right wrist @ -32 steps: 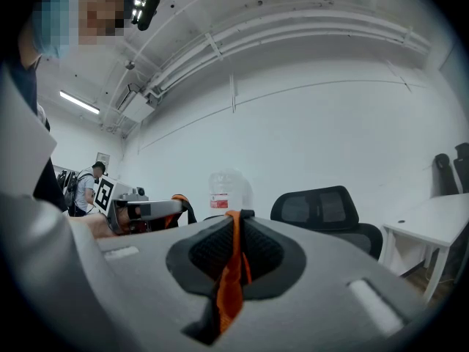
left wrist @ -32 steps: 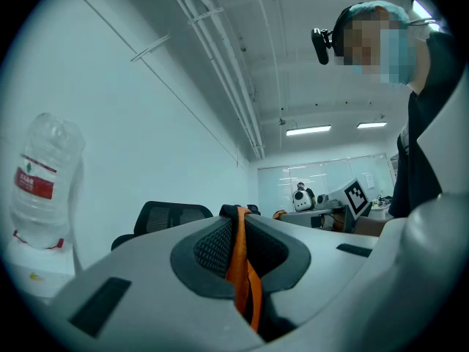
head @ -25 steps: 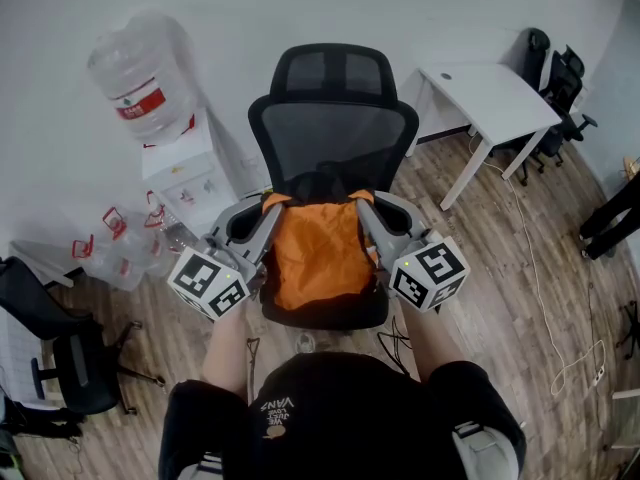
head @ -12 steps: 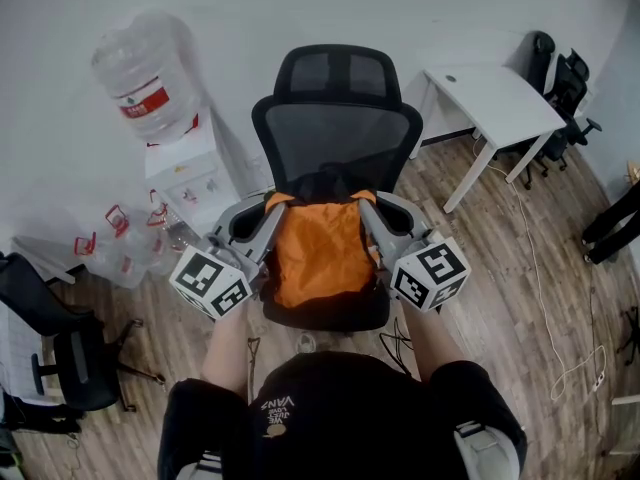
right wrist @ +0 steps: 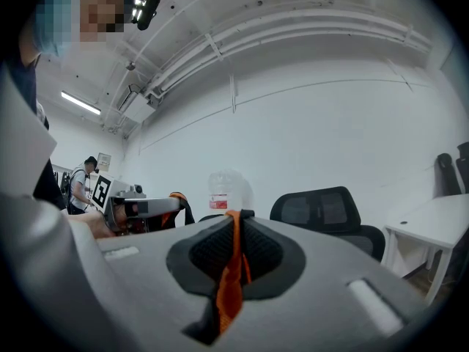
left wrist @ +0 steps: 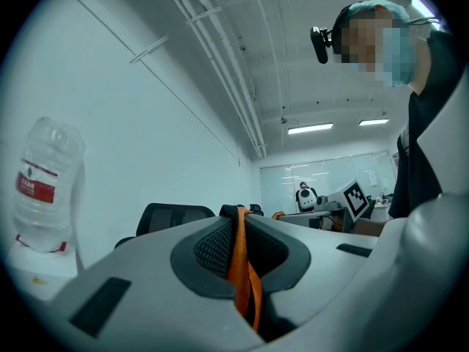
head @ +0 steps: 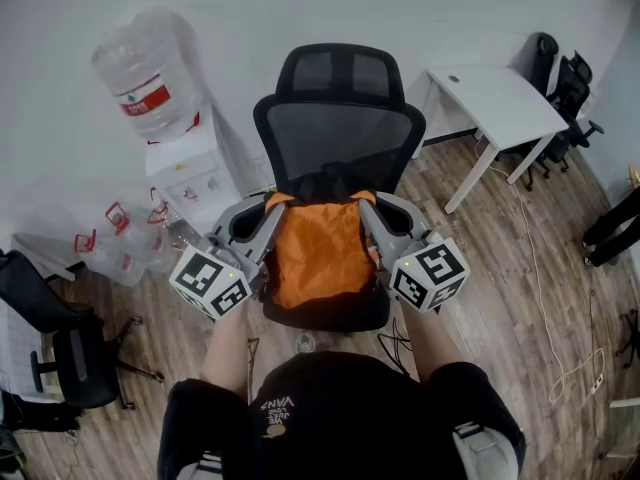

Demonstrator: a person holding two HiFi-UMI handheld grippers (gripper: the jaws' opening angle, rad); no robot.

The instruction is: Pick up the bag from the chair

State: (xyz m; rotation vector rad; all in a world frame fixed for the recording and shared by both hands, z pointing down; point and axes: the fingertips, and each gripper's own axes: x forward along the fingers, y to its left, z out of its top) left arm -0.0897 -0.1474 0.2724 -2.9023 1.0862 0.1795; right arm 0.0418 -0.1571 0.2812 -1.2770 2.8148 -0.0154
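An orange bag [head: 318, 253] with black trim hangs stretched between my two grippers over the seat of a black mesh office chair [head: 338, 138]. My left gripper [head: 272, 206] is shut on the bag's top left corner. In the left gripper view an orange strap [left wrist: 240, 262] is pinched between the dark pads [left wrist: 212, 244]. My right gripper [head: 362, 206] is shut on the top right corner. The right gripper view shows orange fabric [right wrist: 231, 270] clamped between its pads [right wrist: 264, 255]. Whether the bag's bottom touches the seat is hidden.
A white water dispenser with a large bottle [head: 140, 73] stands at the left of the chair, with clear plastic bags [head: 120, 243] on the floor beside it. A white table [head: 495, 98] is at the right, another black chair [head: 50, 338] at the near left. Cables [head: 540, 288] lie on the wooden floor.
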